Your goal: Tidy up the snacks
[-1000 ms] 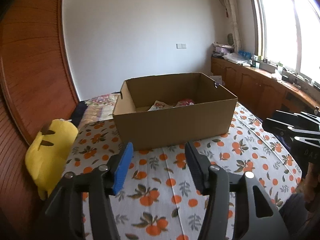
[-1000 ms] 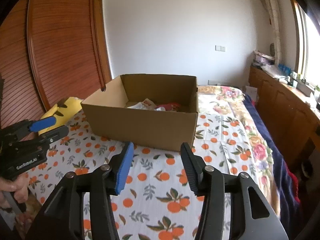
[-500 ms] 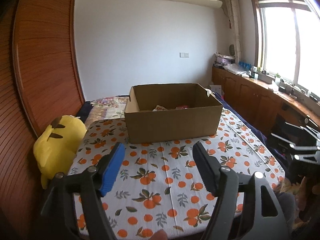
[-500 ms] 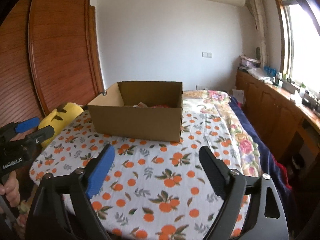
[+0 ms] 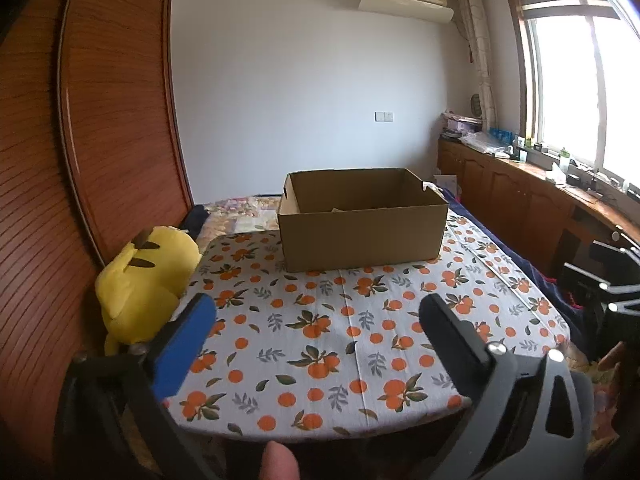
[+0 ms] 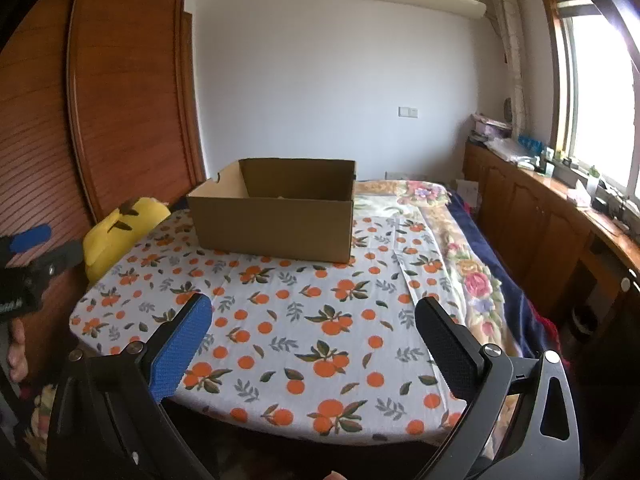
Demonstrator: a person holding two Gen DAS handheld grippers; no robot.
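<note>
Left gripper (image 5: 316,312): fingers are spread and opening, nothing is held between them | Right gripper (image 6: 312,310): fingers are spread and opening, nothing is held | Cardboard box (image 5: 362,236): set upright and open-topped on the far side of the orange-print counter (image 5: 320,344), well apart from both grippers | Snacks: mostly hidden inside box | Yellow plush toy (image 5: 140,280): beside counter's left edge.

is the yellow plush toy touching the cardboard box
Apart. The left wrist view shows the yellow plush toy beside the table's left edge, with a stretch of orange-print tablecloth between it and the cardboard box.
</note>
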